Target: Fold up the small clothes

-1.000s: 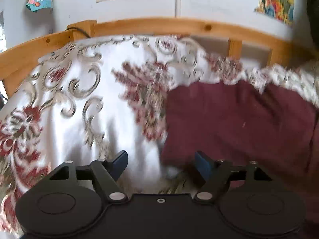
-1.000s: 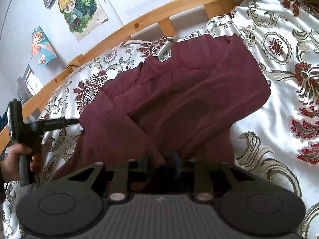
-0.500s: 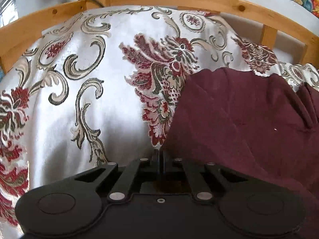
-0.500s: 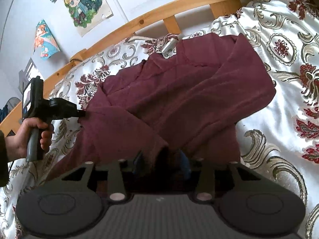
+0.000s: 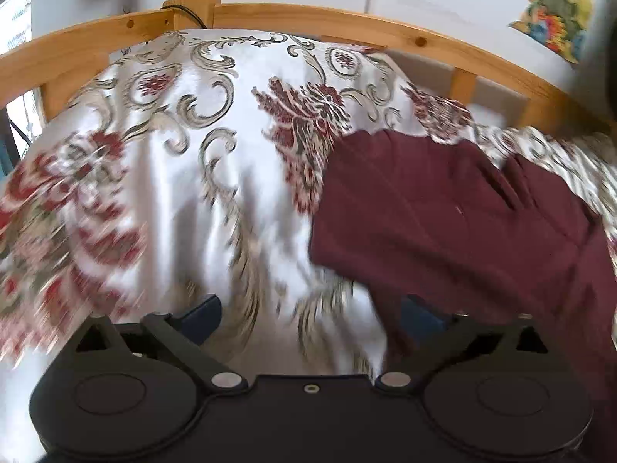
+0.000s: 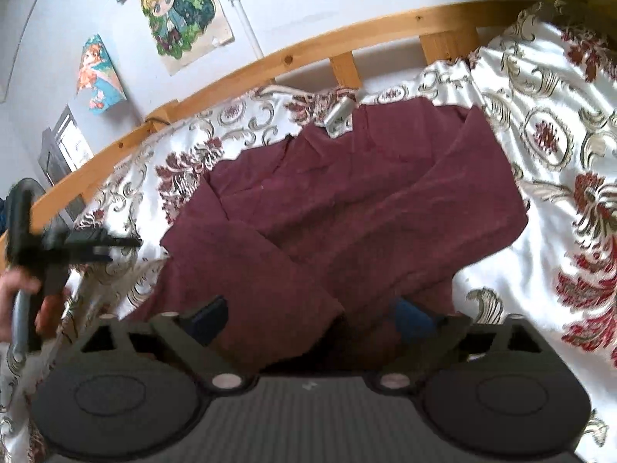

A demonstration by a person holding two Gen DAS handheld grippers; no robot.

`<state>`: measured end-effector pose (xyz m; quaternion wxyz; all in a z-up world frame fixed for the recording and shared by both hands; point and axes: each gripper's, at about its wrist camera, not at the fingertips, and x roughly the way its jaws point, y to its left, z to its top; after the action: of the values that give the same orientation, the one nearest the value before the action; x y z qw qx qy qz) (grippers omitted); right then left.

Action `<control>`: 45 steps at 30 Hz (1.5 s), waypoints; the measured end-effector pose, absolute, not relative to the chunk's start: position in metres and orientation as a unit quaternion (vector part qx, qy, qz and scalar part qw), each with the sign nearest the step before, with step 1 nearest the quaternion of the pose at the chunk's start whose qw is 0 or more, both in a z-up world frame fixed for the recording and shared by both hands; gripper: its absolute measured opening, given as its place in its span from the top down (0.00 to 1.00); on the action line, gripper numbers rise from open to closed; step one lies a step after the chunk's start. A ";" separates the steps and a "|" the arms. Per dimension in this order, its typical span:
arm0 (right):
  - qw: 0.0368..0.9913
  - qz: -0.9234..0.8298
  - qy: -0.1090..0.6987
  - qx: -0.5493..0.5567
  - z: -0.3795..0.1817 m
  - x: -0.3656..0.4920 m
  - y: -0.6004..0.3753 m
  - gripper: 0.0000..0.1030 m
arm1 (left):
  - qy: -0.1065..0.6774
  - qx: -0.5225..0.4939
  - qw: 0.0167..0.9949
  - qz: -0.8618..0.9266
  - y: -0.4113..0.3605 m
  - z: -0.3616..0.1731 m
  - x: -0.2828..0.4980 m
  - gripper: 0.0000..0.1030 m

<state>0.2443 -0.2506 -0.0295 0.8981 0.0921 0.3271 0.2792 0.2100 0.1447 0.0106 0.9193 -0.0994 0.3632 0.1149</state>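
Covering most of both views, the bed (image 6: 547, 254) carries a shiny white spread with red and gold scrollwork, and a wooden rail (image 5: 308, 19) runs behind it. Spread over that cover lies the maroon garment (image 6: 347, 208), rumpled, its sleeves folded in across the body. Nearest the right wrist camera, the right hand-held gripper (image 6: 314, 314) has just been opening; its jaws stand wide apart over the garment's near edge, pressing on nothing. Over by the garment's left side, the left hand-held gripper (image 5: 310, 310) has likewise just been opening and stands wide, holding nothing, its right finger at the cloth's edge
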 end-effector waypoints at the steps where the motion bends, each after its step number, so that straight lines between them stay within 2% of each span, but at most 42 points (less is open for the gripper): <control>1: 0.899 0.279 0.325 0.091 -0.025 0.243 -0.252 0.00 | 0.362 -0.098 0.921 0.108 0.143 0.011 0.197 0.01; 7: 0.905 0.240 0.342 0.085 -0.004 0.225 -0.265 0.00 | 0.395 -0.096 0.912 0.054 0.127 -0.001 0.140 0.01; 12: 0.894 0.228 0.383 0.054 -0.003 0.193 -0.290 0.00 | 0.433 -0.076 0.898 0.025 0.117 -0.021 0.131 0.16; 14: 0.893 0.213 0.394 0.034 -0.011 0.175 -0.303 0.02 | 0.440 -0.068 0.895 0.025 0.117 -0.025 0.132 0.16; 15: 0.890 0.206 0.406 0.037 -0.017 0.167 -0.310 0.03 | 0.440 -0.068 0.895 0.023 0.117 -0.025 0.131 0.17; 17: 0.884 0.185 0.423 0.067 -0.027 0.159 -0.321 0.19 | 0.440 -0.073 0.895 0.020 0.119 -0.025 0.129 0.21; 19: 0.880 0.181 0.428 0.100 -0.034 0.156 -0.328 0.27 | 0.442 -0.079 0.893 0.019 0.119 -0.024 0.124 0.27; 21: 0.880 0.188 0.426 0.091 -0.038 0.158 -0.324 0.29 | 0.443 -0.085 0.893 0.015 0.116 -0.020 0.118 0.40; 25: 0.891 0.173 0.418 0.031 -0.048 0.166 -0.312 0.29 | 0.459 -0.083 0.885 0.010 0.107 -0.020 0.111 0.59; 26: 0.892 0.170 0.418 0.031 -0.049 0.168 -0.312 0.29 | 0.465 -0.084 0.882 0.011 0.104 -0.021 0.110 0.70; 27: 0.891 0.171 0.419 0.035 -0.052 0.171 -0.313 0.30 | 0.470 -0.088 0.878 0.008 0.102 -0.021 0.110 0.87; 28: 0.890 0.174 0.419 0.038 -0.054 0.172 -0.313 0.39 | 0.474 -0.092 0.876 0.008 0.100 -0.020 0.109 0.93; 29: 0.887 0.183 0.422 0.039 -0.054 0.172 -0.312 0.59 | 0.472 -0.095 0.876 0.016 0.098 -0.018 0.108 0.94; 32: 0.884 0.203 0.419 0.035 -0.050 0.166 -0.309 0.88 | 0.463 -0.100 0.880 0.046 0.095 -0.005 0.107 0.96; 35: 0.881 0.225 0.408 0.084 -0.029 0.156 -0.322 0.90 | 0.446 -0.118 0.885 0.063 0.100 0.025 0.100 0.96; 39: 0.865 0.249 0.387 0.200 -0.001 0.141 -0.359 0.91 | 0.448 -0.173 0.874 0.073 0.117 0.060 0.087 0.96; 42: 0.850 0.246 0.399 0.239 -0.001 0.134 -0.376 0.91 | 0.472 -0.179 0.860 0.070 0.120 0.059 0.083 0.96; 45: 0.839 0.219 0.443 0.228 -0.022 0.139 -0.378 0.91 | 0.492 -0.154 0.855 0.062 0.110 0.036 0.081 0.96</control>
<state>0.1387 -0.3781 -0.0222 0.8390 0.2281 0.4427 0.2192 0.0810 0.1096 0.0363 0.8549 -0.1541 0.4916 0.0619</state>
